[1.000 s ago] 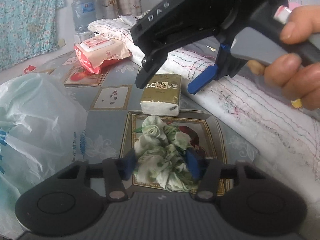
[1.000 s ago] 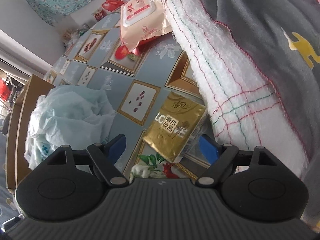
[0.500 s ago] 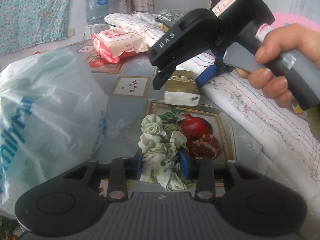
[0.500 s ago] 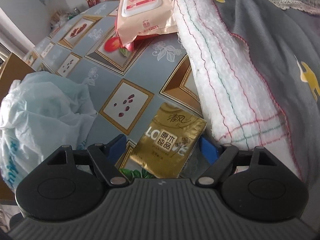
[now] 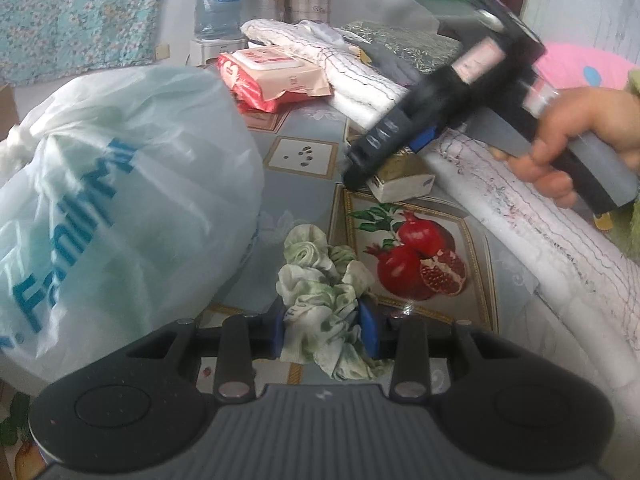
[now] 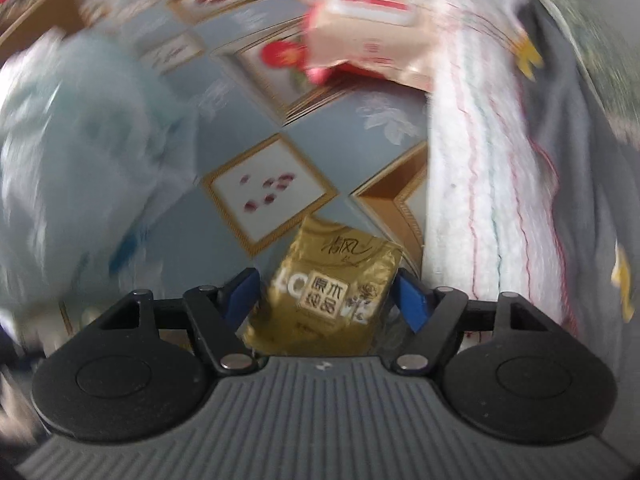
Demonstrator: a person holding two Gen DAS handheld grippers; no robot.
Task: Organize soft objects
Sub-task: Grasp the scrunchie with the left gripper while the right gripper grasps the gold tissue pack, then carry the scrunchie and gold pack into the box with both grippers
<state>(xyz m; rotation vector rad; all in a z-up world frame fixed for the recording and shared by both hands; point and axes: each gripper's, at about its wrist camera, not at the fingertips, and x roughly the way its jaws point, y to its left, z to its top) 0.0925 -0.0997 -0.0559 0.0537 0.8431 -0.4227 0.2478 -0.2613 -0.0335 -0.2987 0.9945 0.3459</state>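
Note:
My left gripper (image 5: 325,330) is shut on a crumpled green-and-white cloth (image 5: 322,280) and holds it over the patterned tablecloth (image 5: 304,156). My right gripper (image 6: 326,294) has its blue pads on both sides of a gold tissue pack (image 6: 328,292), close against its edges. In the left wrist view the right gripper (image 5: 384,152) sits over the same tissue pack (image 5: 404,178), beside a rolled white towel (image 5: 520,208).
A large white plastic bag (image 5: 112,200) with blue letters fills the left. A pink wet-wipes pack (image 5: 276,76) lies at the back, also in the right wrist view (image 6: 372,20). Grey bedding (image 6: 580,160) lies right of the towel (image 6: 472,180).
My left gripper closed on the cloth and carried it left, toward the plastic bag. My right gripper came down around the tissue pack and its jaws narrowed onto it.

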